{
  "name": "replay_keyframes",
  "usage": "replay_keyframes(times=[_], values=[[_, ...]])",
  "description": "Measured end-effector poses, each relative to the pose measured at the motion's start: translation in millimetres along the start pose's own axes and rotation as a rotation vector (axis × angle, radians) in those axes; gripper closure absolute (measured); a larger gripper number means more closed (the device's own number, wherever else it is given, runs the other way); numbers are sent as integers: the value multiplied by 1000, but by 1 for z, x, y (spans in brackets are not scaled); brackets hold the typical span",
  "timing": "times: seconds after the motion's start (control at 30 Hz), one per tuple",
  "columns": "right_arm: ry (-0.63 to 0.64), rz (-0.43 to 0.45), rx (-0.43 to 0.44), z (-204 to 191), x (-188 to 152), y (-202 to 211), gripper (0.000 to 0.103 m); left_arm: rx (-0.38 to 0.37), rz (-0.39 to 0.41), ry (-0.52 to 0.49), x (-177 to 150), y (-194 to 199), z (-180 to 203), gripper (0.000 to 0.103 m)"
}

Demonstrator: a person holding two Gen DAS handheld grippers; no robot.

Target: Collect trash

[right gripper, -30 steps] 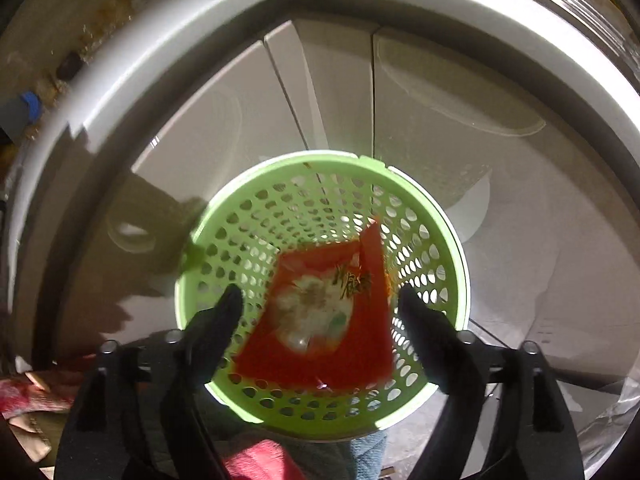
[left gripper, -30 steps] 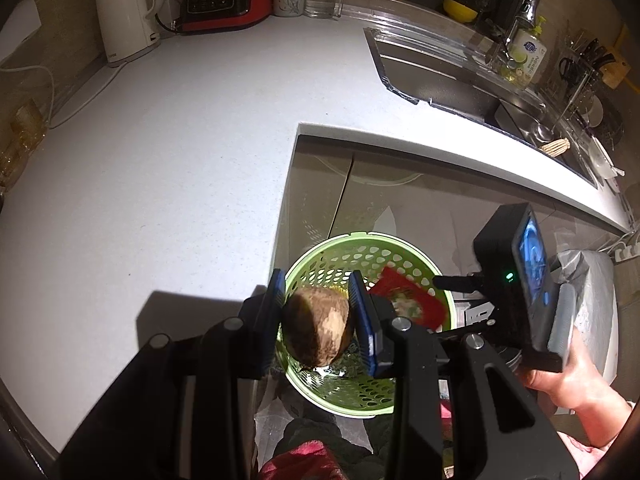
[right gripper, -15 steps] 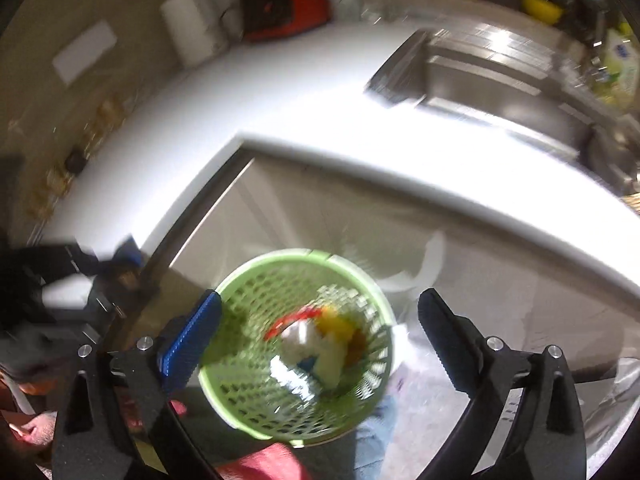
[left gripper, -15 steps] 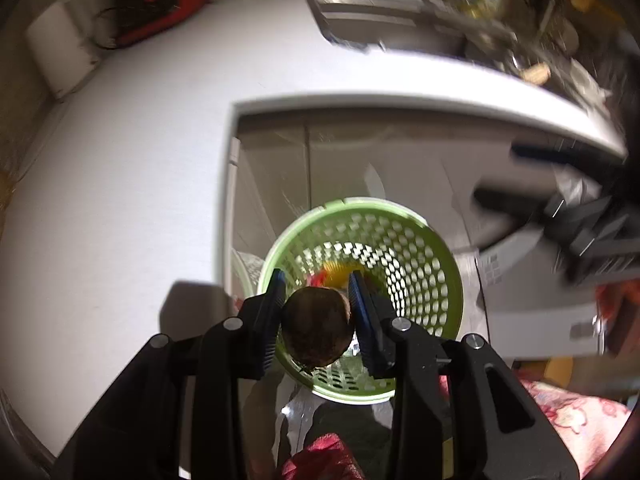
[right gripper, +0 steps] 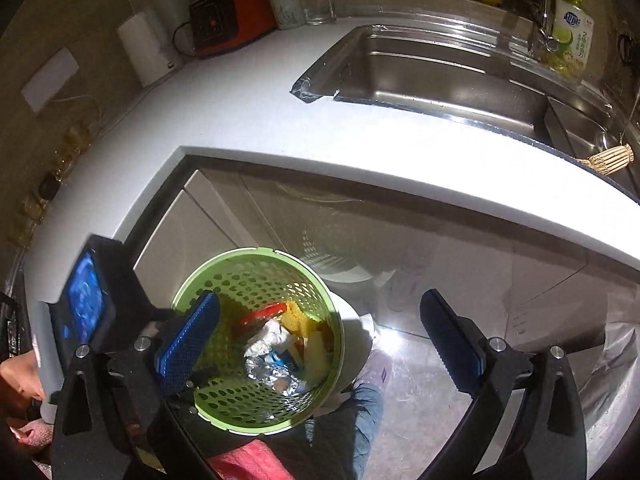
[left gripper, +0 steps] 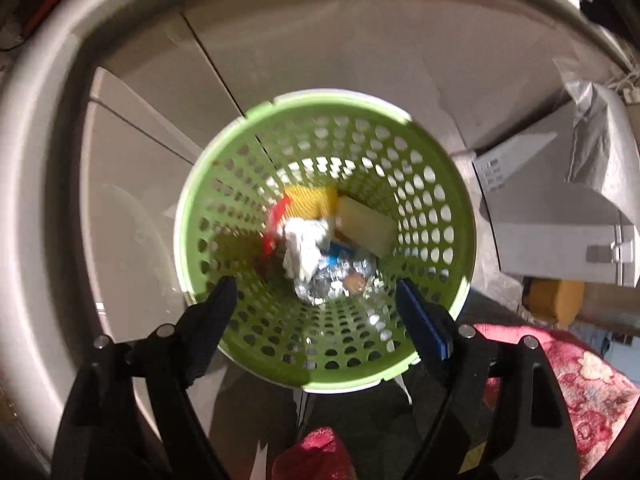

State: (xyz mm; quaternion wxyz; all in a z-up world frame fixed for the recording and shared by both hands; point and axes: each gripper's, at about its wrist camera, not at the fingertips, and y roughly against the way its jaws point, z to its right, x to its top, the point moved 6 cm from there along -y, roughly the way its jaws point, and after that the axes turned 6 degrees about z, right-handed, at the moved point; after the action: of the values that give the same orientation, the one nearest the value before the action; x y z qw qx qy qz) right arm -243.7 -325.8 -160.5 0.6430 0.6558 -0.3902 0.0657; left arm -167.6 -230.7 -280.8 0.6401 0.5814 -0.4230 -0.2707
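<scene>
A green perforated trash basket stands on the floor below the counter; it also shows in the right wrist view. Inside lie a red wrapper, yellow sponge-like pieces, a crumpled white tissue and crumpled foil. My left gripper is open and empty right above the basket's near rim. My right gripper is open and empty, higher up, with the basket under its left finger. The brown round item is not clearly visible among the trash.
White cabinet doors rise behind the basket. The white countertop holds a sink, a red appliance, a kettle and a soap bottle. A white appliance stands right of the basket.
My left gripper opened and let go of the brown round item over the basket, then dropped closer to it. My right gripper lifted up and back from the basket.
</scene>
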Motion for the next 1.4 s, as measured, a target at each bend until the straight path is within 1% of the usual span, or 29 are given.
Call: replay_keyframes(times=[0.13,0.23,0.27,0.3,0.5,0.57,0.6,0.7,0.87,0.93,1.1,1.2,1.3,1.4], values=[[17,29,22,-9,12,6,4,74,136,84,13,44,-25,22],[49,66,49,-22,28,14,4,128,236,159,23,83,-47,17],[63,78,60,-27,34,17,4,154,268,184,26,97,-57,13],[78,91,70,-33,41,19,4,184,307,212,27,113,-68,12],[178,186,153,-78,82,42,3,286,440,354,28,184,-121,11],[210,222,182,-94,97,54,3,314,483,405,26,205,-137,9],[219,232,195,-101,103,58,3,331,513,441,24,219,-147,8],[234,276,239,-121,125,76,3,372,583,518,16,251,-168,8],[264,351,251,-144,161,103,2,460,666,589,8,291,-193,8],[288,393,234,-153,176,115,2,483,706,621,8,308,-200,8],[359,511,219,-178,204,150,2,547,763,654,13,341,-206,8],[380,577,214,-188,215,169,2,587,797,673,11,360,-207,8],[393,609,214,-195,220,179,2,628,814,683,10,372,-207,8],[397,606,233,-202,221,178,2,635,826,694,8,380,-210,8]])
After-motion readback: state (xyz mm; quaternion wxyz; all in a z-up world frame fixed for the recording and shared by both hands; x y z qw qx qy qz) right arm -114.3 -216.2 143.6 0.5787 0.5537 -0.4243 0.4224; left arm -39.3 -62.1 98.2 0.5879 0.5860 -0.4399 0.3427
